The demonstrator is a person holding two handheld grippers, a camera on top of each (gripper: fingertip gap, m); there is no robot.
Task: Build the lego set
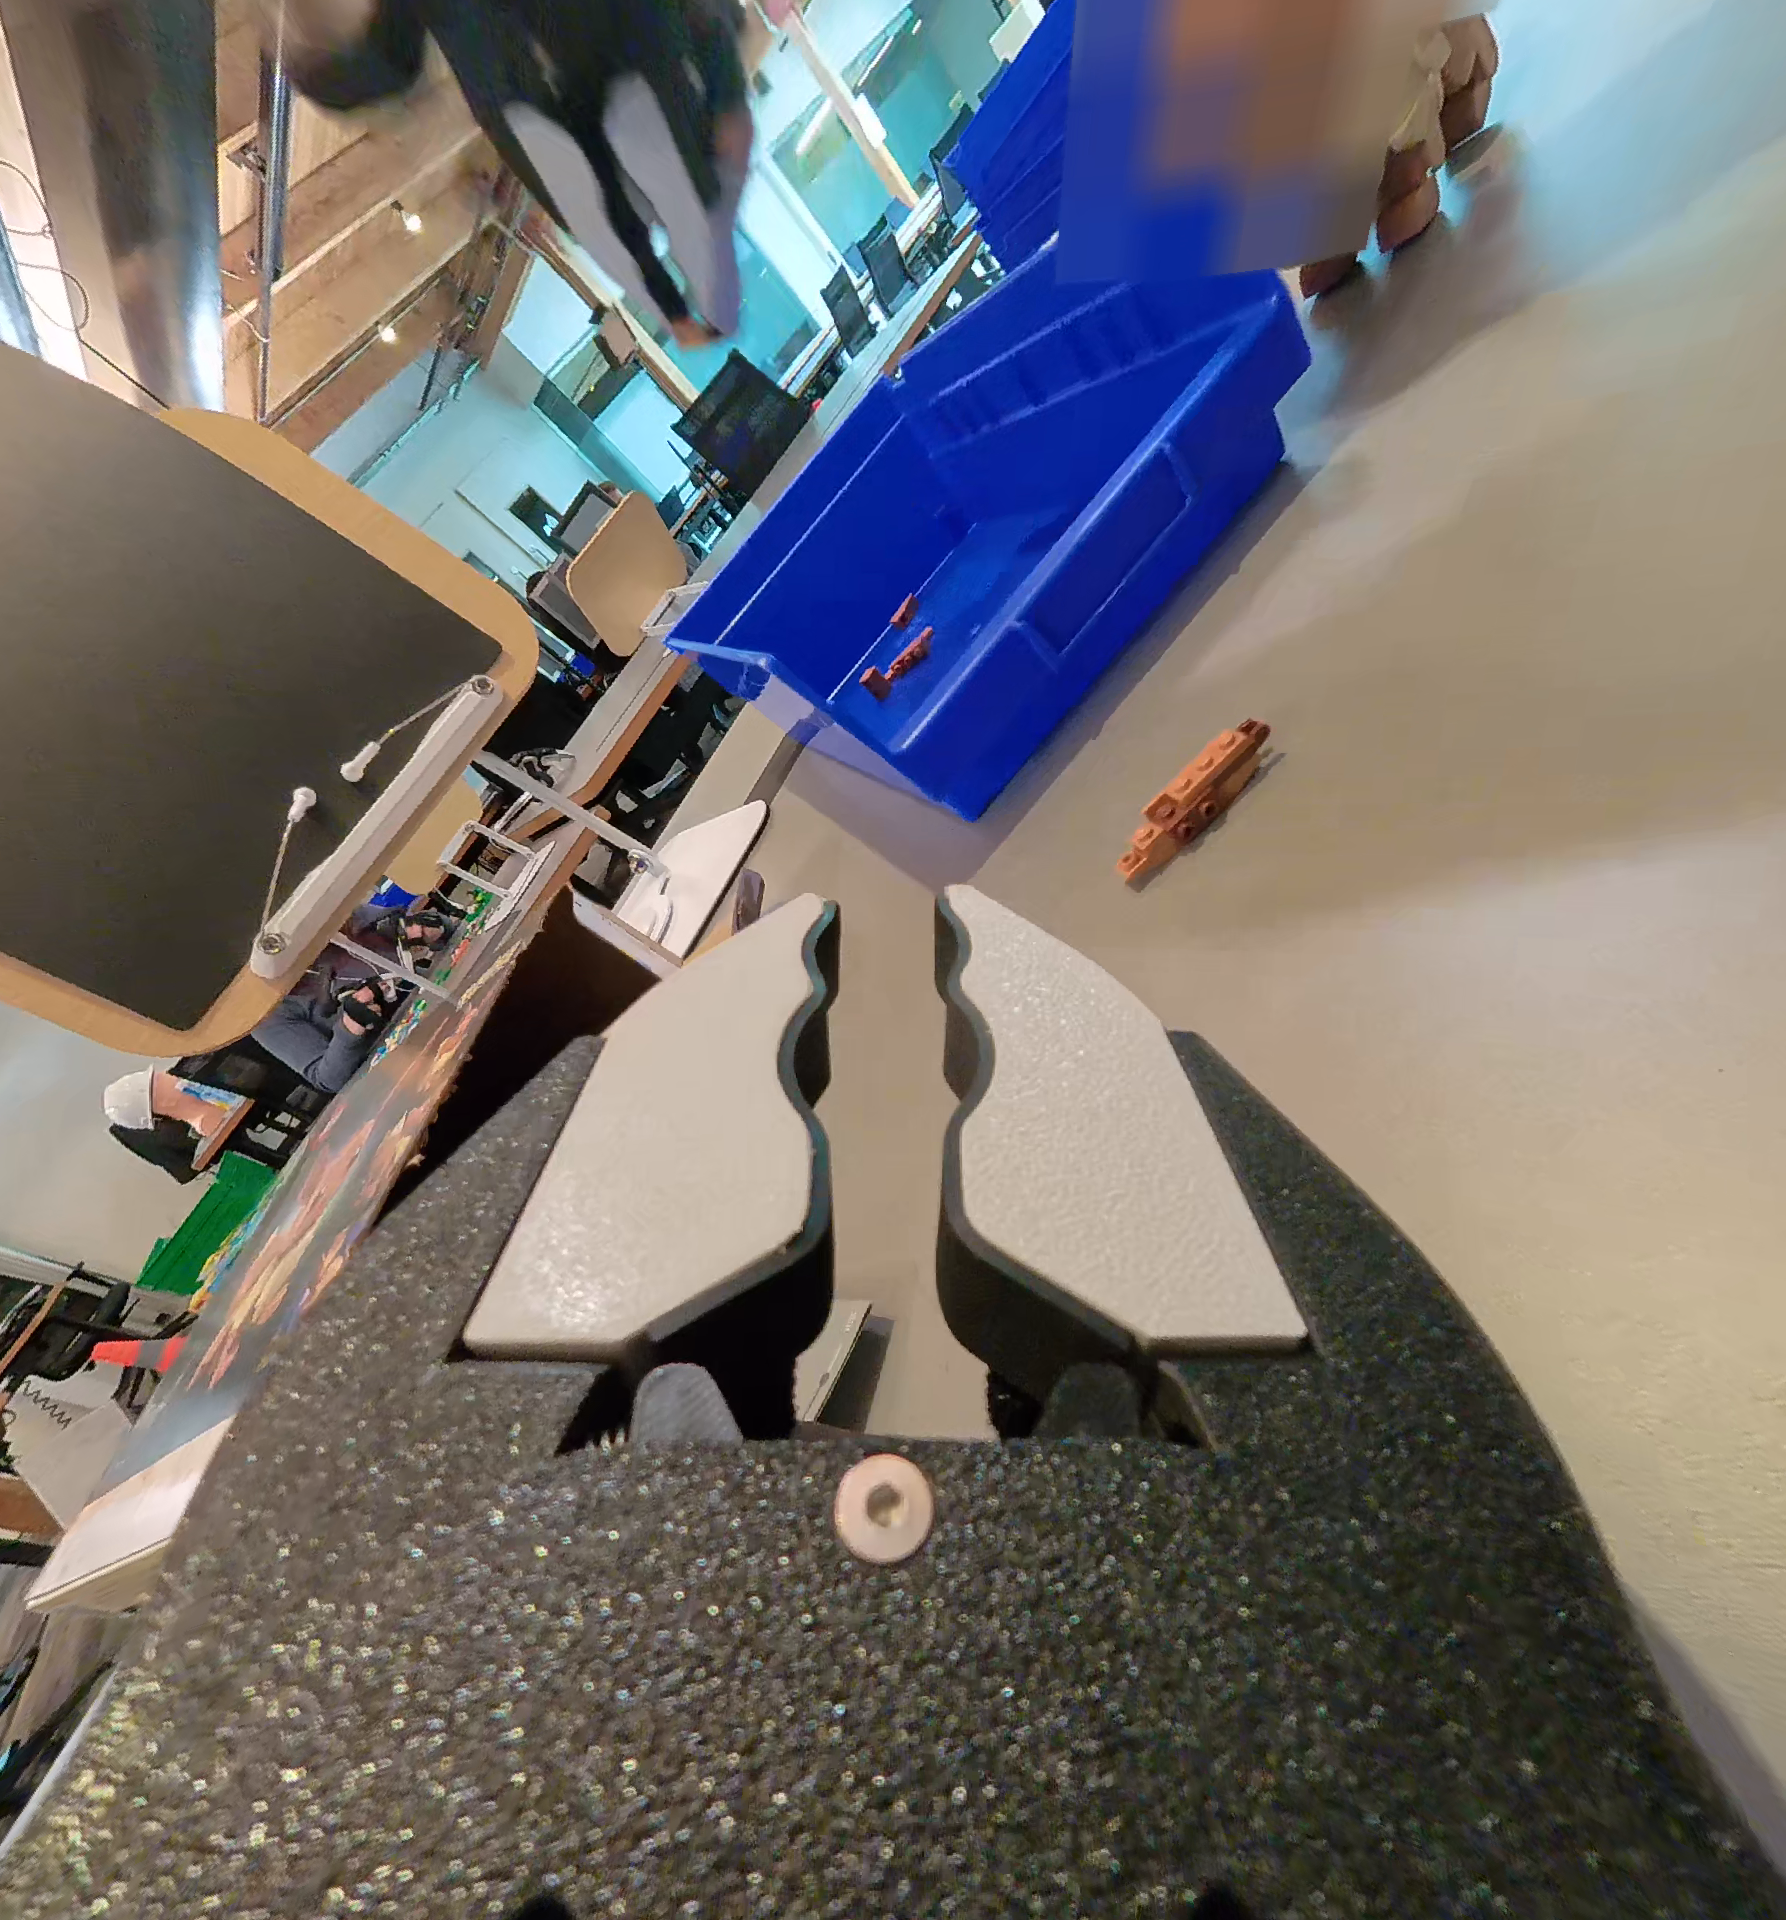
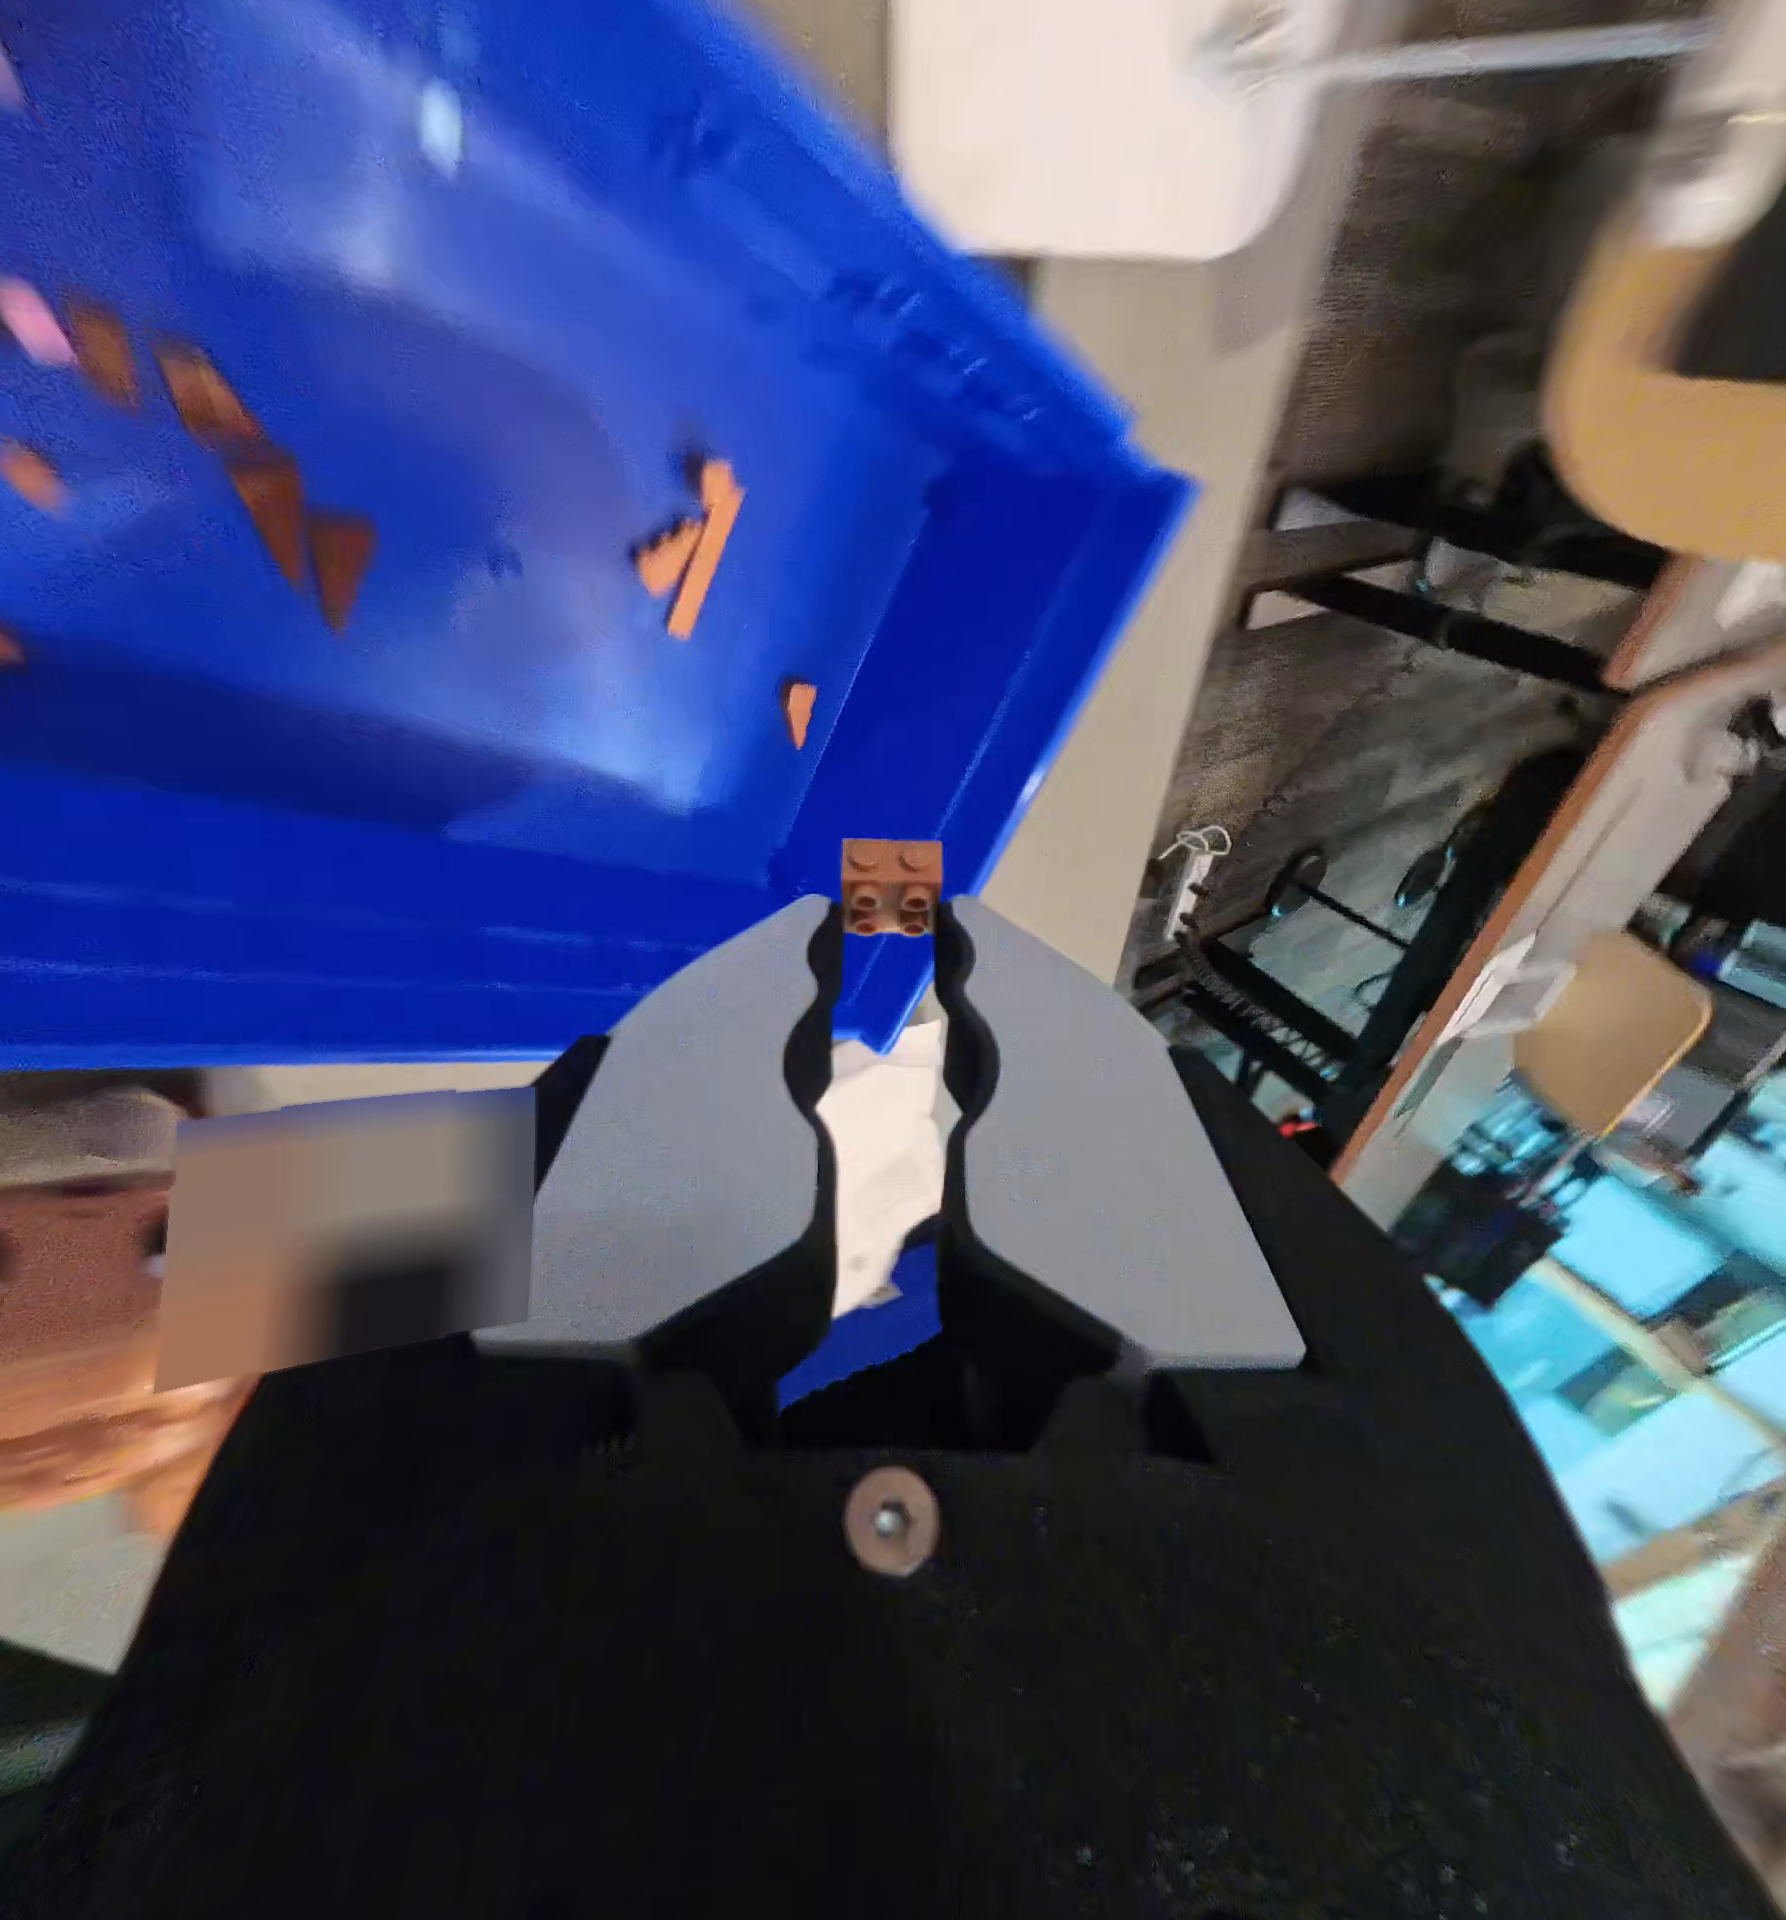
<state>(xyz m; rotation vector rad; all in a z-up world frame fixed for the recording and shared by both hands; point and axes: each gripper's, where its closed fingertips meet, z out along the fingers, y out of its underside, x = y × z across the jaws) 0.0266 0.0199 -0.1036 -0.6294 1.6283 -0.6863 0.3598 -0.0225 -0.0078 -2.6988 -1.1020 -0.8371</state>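
Observation:
My right gripper (image 2: pixel 891 914) is shut on a small brown toy brick (image 2: pixel 891 885), held at the fingertips in front of the near corner of a blue bin (image 2: pixel 453 831). Several brown and orange pieces (image 2: pixel 276 509) lie on the bin's floor. My left gripper (image 1: pixel 885 914) hovers over the grey table (image 1: pixel 1440 1143), its jaws slightly apart with nothing between them. A brown brick assembly (image 1: pixel 1193 798) lies on the table to its front right. Beyond it stands a blue bin (image 1: pixel 1024 623) with a few dark red bricks (image 1: pixel 899 655) inside.
A person's hand (image 1: pixel 1419 156) rests on the table behind the blue bin. Chairs (image 1: pixel 141 707) and desks fill the room past the table edge at the left. The floor and table legs (image 2: pixel 1440 644) show to the right of the bin. White paper (image 2: pixel 884 1143) lies below my right fingers. Tip to tip, the grippers are about 35 cm apart.

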